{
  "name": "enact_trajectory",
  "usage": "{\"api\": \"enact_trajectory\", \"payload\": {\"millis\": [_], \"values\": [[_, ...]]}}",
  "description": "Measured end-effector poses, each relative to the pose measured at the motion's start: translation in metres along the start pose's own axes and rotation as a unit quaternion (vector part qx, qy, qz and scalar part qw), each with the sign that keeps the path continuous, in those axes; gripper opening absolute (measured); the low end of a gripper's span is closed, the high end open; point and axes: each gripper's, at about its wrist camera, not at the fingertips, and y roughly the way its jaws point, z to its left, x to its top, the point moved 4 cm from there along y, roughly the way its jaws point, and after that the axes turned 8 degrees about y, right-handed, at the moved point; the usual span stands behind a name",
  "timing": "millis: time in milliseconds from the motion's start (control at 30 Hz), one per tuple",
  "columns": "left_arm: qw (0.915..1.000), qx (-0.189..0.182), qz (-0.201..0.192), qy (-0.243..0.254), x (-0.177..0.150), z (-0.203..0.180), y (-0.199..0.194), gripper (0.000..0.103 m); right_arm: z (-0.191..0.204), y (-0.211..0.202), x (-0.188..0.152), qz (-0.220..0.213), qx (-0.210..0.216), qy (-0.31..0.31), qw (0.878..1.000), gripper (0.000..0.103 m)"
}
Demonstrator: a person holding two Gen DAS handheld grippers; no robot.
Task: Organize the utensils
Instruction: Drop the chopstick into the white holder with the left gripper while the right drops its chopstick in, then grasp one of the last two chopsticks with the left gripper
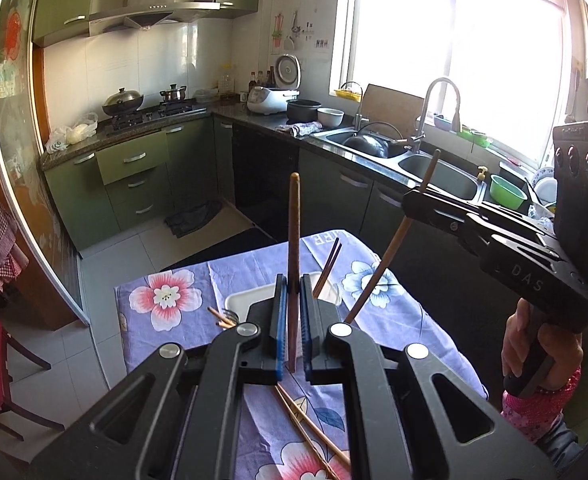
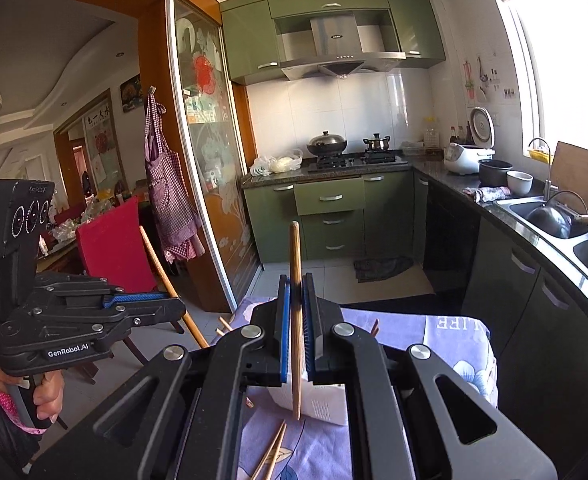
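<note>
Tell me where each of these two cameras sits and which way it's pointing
Left wrist view: on the left gripper, looking over the floral-cloth table toward the sink; the right gripper and hand show.
Right wrist view: on the right gripper, looking toward the stove; the left gripper and hand show.
Shared: each gripper clamps a chopstick; white holder, stove, sink.

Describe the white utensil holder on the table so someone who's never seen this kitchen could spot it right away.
Start at the table with the purple floral cloth in the middle of the green kitchen. Near its centre stands a white utensil holder, a boxy plastic bin with small vent slots in its side. It is the only white container there, and dark chopsticks stick up out of it while others lie loose on the cloth.
</note>
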Motion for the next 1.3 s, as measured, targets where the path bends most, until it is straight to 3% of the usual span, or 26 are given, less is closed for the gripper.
{"api": "enact_trajectory", "payload": {"millis": [200, 333, 600, 767, 933, 1000, 1167, 1300], "values": [[0.9994, 0.022, -0.025, 0.000, 0.033, 0.009, 0.006, 0.006, -0.005, 0.024, 0.046, -0.018, -0.016, 0.002, 1.000, 0.007], [0.9992, 0.034, -0.021, -0.009, 0.042, 0.019, 0.029, 0.006, -0.017, 0.047, 0.057, -0.012, -0.031, 0.010, 0.999, 0.007], [0.9976, 0.032, 0.058, -0.022, 0.010, 0.029, 0.097, 0.006, -0.037, 0.102, 0.016, 0.050, -0.044, 0.016, 0.998, 0.007], [0.9956, 0.030, 0.084, -0.027, -0.005, 0.031, 0.112, 0.007, -0.043, 0.117, -0.009, 0.068, -0.046, 0.020, 0.996, 0.008], [0.9959, 0.036, 0.078, -0.027, -0.005, 0.033, 0.105, 0.014, -0.042, 0.106, -0.010, 0.058, -0.043, 0.021, 0.997, 0.010], [0.9965, 0.035, 0.071, -0.027, -0.004, 0.030, 0.097, 0.015, -0.038, 0.094, -0.008, 0.049, -0.041, 0.017, 0.998, 0.016], [0.9972, 0.030, 0.066, -0.015, -0.013, 0.016, 0.076, 0.019, -0.028, 0.054, -0.013, 0.026, -0.033, 0.004, 0.999, 0.017], [0.9939, 0.024, 0.103, -0.032, -0.047, 0.011, 0.078, 0.033, -0.035, 0.020, -0.043, 0.022, -0.043, 0.004, 0.999, 0.033]]}}
